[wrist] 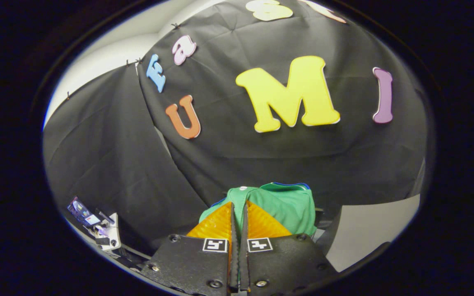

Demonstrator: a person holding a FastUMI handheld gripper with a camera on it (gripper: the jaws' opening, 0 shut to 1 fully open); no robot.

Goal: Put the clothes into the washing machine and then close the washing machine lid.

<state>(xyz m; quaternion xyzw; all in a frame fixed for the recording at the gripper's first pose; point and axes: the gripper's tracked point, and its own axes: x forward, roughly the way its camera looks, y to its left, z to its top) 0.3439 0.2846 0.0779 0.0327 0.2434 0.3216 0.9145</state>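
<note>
up close, the tongs (239,205) pinch a green garment (286,203), its lower part hidden behind them.

— What was seen of the clothes?

— A green garment (286,203) with a blue-edged collar and a small white button was seen bunched up, raised in front of the black cloth wall.

— How was it held?

— Its fabric was pinched between the nearly closed jaws of the gripper (239,209).

Gripper (239,209) fingers clamped on green garment (286,203), which blocked 12 o'clock; black cloth wall (228,160) stood well beyond.
</note>
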